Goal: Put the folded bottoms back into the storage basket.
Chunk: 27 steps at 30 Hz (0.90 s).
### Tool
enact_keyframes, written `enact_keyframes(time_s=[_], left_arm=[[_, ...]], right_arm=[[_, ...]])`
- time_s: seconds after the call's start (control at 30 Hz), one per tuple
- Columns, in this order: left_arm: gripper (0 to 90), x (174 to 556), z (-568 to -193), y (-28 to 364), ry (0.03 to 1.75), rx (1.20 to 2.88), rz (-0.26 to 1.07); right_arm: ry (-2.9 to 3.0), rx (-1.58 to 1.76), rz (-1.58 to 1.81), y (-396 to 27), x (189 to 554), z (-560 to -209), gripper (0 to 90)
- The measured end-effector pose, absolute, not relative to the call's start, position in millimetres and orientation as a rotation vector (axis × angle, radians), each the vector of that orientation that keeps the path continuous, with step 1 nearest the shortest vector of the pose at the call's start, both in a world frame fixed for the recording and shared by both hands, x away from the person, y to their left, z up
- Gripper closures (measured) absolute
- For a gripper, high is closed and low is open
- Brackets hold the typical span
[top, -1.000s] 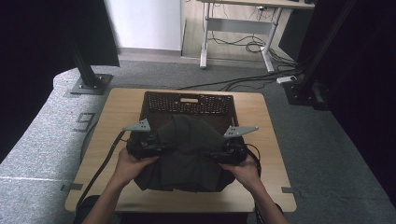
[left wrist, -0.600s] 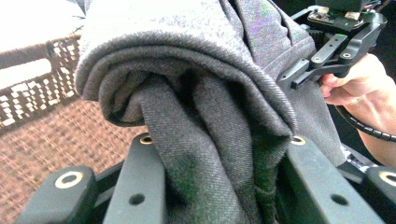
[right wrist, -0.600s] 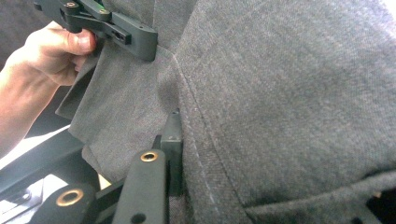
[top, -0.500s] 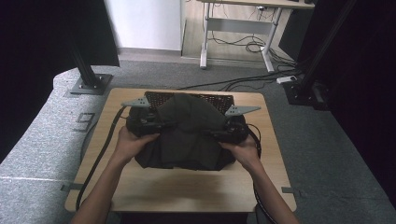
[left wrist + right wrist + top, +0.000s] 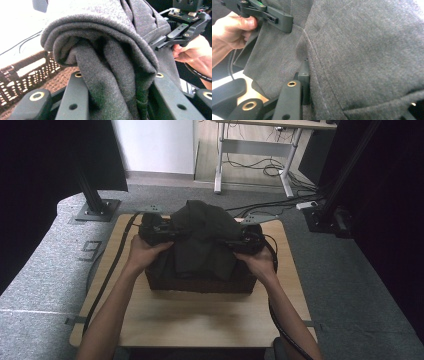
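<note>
High view: dark grey garment (image 5: 202,240) bunched between left gripper (image 5: 159,231) and right gripper (image 5: 245,241), above woven basket (image 5: 200,282) on table (image 5: 200,320). Jaws of both clamped on thick folds, probably for keeping bundle together while loading basket.

Garment (image 5: 202,240) bulk blocks basket (image 5: 200,284) top; table (image 5: 200,320) front w/ free room.
</note>
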<state>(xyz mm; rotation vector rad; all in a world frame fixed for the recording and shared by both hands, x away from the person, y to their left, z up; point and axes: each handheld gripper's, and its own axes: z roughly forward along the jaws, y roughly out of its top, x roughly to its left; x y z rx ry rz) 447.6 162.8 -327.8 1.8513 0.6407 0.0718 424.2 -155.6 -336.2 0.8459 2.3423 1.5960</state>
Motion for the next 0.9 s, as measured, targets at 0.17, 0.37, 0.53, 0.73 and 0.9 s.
enact_keyframes(time_s=[0.17,0.37,0.53,0.73,0.9], left_arm=[[66.5,464,-331,162,0.641,1.864,0.103],[66.5,487,-346,165,0.642,1.861,0.119],[66.4,501,-361,163,0.668,1.867,0.12],[66.4,512,-383,159,0.702,1.91,0.132],[66.2,514,-399,162,0.749,1.951,0.127]], right_arm=[[2.326,0.859,1.567,-152,441,-338,62.6],[2.317,0.877,1.512,-145,461,-346,62.6],[2.318,0.905,1.465,-141,476,-358,62.6],[2.34,0.959,1.427,-139,490,-381,62.6],[2.388,1.002,1.393,-133,497,-399,62.6]])
